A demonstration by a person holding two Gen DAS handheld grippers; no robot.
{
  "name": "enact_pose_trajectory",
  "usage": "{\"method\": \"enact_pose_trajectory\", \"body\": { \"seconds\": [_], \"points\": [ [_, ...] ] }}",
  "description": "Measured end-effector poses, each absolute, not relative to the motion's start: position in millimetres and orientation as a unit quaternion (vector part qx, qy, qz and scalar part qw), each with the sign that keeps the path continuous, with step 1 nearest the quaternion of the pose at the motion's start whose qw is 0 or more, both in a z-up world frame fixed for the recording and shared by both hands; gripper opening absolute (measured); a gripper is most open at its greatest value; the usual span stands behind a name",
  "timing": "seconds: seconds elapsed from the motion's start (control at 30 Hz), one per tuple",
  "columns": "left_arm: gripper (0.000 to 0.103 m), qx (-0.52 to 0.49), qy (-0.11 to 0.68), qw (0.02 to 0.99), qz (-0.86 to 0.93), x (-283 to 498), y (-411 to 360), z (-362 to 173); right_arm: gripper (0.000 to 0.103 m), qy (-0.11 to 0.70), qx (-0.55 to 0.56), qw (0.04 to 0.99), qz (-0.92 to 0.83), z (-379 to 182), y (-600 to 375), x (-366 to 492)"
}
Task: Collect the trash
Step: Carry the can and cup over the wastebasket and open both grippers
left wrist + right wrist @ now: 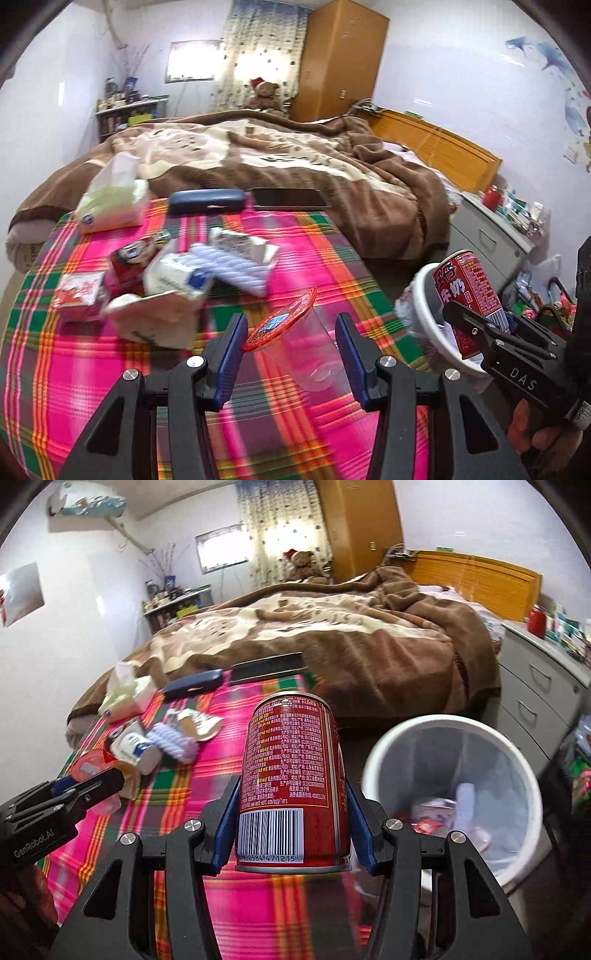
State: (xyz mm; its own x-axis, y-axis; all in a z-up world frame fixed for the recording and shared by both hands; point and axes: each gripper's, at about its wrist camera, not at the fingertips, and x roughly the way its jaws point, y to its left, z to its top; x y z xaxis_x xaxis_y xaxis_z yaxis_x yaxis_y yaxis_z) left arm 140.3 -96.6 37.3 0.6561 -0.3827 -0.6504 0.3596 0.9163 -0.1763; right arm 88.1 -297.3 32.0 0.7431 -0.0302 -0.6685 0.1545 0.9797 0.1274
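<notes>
My right gripper [291, 805] is shut on a red drink can [293, 786], held upright above the right edge of the plaid-covered table [207, 775], left of the white trash bin [452, 797]. In the left wrist view the can [469, 291] and right gripper [476, 325] sit in front of the bin [424, 314]. My left gripper [291, 332] is open around a clear plastic cup with a red lid [295, 332] lying on the table. Crumpled wrappers, cartons and paper [177, 277] lie in a pile further left.
A tissue pack [110, 199], a dark glasses case [207, 201] and a black flat case [290, 197] lie at the table's far edge. A bed with a brown blanket [277, 155] is behind. Grey drawers [535, 698] stand right of the bin.
</notes>
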Motion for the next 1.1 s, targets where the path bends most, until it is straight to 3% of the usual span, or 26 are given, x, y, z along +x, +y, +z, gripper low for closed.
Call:
{"method": "enact_pose_trajectory", "body": {
  "seconds": [0.57, 1.1],
  "points": [
    [0.050, 0.028, 0.364, 0.873, -0.324, 137.6, -228.7, 38.8, 0.054, 0.365, 0.118, 0.913, -0.139, 23.1, -394.1, 70.5],
    [0.050, 0.063, 0.404, 0.831, -0.378, 145.5, -326.9, 5.2, 0.054, 0.416, 0.118, 0.886, -0.168, -2.1, -442.7, 65.4]
  ]
}}
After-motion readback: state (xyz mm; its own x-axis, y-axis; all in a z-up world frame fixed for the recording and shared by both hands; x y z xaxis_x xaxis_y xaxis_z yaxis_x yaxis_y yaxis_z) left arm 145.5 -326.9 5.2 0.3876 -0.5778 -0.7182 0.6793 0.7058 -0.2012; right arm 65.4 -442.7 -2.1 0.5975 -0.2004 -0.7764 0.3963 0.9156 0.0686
